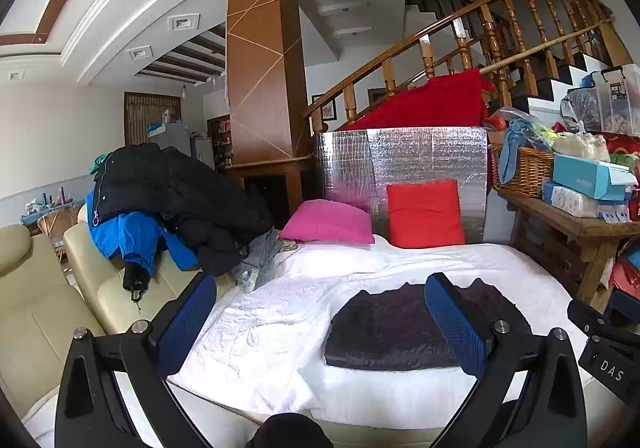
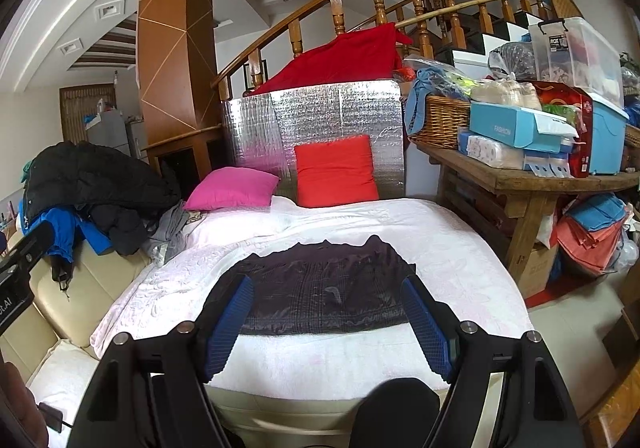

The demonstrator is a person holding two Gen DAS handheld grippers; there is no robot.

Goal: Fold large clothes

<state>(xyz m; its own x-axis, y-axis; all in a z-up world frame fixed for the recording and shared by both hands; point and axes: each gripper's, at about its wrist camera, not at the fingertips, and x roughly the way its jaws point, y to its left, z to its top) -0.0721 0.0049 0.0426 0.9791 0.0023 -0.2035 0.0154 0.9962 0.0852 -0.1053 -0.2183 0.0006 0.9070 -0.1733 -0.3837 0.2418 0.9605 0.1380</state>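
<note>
Left wrist view shows the left gripper [image 1: 320, 324] with its blue pads spread wide and nothing between them, held above the white bedspread [image 1: 256, 328]. The folded dark garment [image 1: 384, 332] lies flat on the near part of the bed, right of centre; the right pad hides part of it. At the right edge, the black body of the right gripper [image 1: 604, 344] is cut off.

Right wrist view has the right gripper [image 2: 328, 328] likewise spread, empty, with the dark garment [image 2: 320, 288] centred just beyond its pads. This view alone shows folded cloth stacked under the wooden table [image 2: 528, 176]. The heap of jackets [image 2: 92, 188] on the left sofa appears in both; its separate pieces are hard to tell apart.
</note>
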